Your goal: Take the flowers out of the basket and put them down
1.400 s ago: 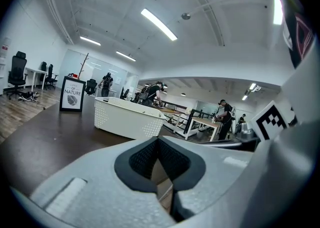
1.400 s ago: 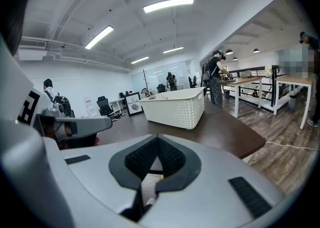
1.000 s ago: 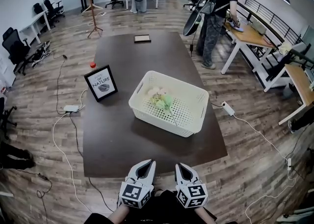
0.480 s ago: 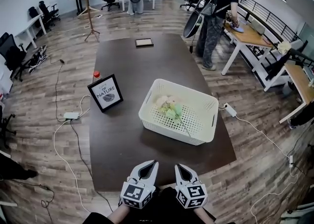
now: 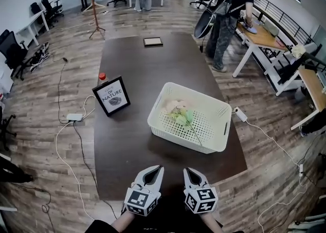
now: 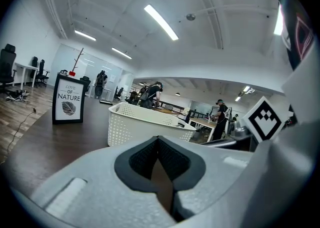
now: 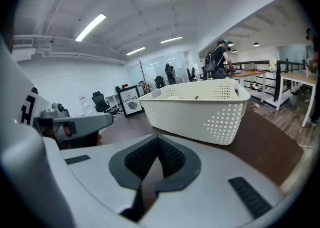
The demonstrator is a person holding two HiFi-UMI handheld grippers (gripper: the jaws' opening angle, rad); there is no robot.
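A white perforated basket (image 5: 216,135) stands on the dark table (image 5: 130,135), right of centre. Pale flowers (image 5: 175,109) with a green stem lie inside it. The basket also shows ahead in the left gripper view (image 6: 145,124) and in the right gripper view (image 7: 200,110). Both grippers hang at the table's near edge, short of the basket. My left gripper (image 5: 151,173) is shut with nothing in it. My right gripper (image 5: 190,175) is also shut and empty.
A framed "NATURE" sign (image 5: 111,96) stands left of the basket, with a small red object (image 5: 102,76) behind it. A flat dark frame (image 5: 153,41) lies at the table's far end. A person (image 5: 229,18) stands at a desk to the right. Cables (image 5: 71,125) trail on the floor.
The view has shifted a little, so the basket and sign sit slightly further right and lower in the picture. Both grippers stay shut at the near edge.
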